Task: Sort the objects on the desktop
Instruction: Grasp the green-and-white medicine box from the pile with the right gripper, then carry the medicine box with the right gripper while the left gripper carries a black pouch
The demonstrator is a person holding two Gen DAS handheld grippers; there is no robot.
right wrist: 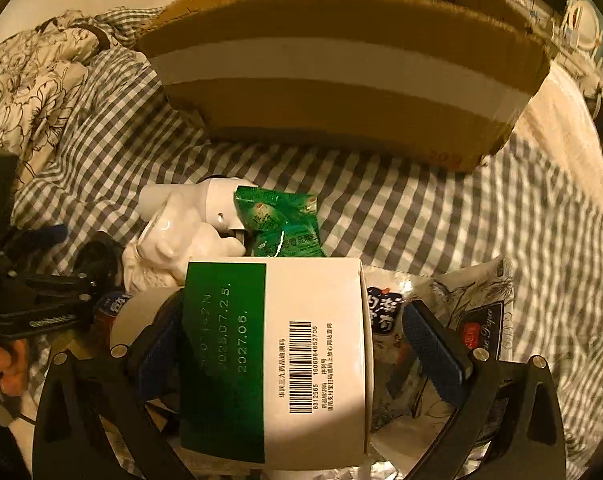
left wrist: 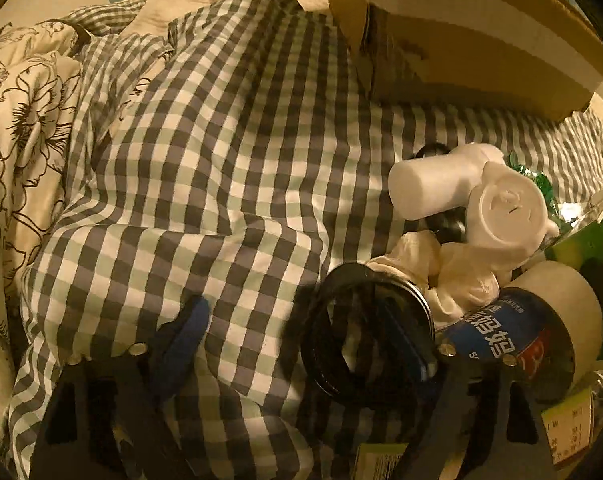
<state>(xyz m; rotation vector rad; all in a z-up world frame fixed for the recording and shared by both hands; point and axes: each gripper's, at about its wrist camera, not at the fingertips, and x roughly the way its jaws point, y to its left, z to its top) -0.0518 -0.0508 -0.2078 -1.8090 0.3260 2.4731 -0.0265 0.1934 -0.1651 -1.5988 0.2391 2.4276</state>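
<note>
We saw the right gripper (right wrist: 301,344) with its jaws spread as wide as they go, straddling a green-and-white medicine box (right wrist: 277,356) that lay flat on the heap. The left pad looked close to the box's green side and the right pad stood clear, so nothing was gripped. The box rested on crinkly foil and a paper-tissue pack (right wrist: 473,320), so closing on it could push it sideways or snag the wrapper beneath and drag that up too.

The left gripper (left wrist: 301,340) also had its jaws well apart. A black ring (left wrist: 365,332) sat between them, against the right pad, though we could not tell for certain whether that pad touched it. A one-sided squeeze could tip or roll the ring away, and the tape roll (left wrist: 541,332) beside it was near enough to be nudged.

The remaining pile lay close by: a white bottle (left wrist: 433,184), green snack packets (right wrist: 281,220) and a crumpled tissue (left wrist: 453,276).

All this lay on a bed, not a table: a soft, rumpled checked sheet (left wrist: 221,160), with a flowered quilt (left wrist: 17,120) on one side and an open cardboard box (right wrist: 341,80) beyond. The lighting was dim and yellowish.
</note>
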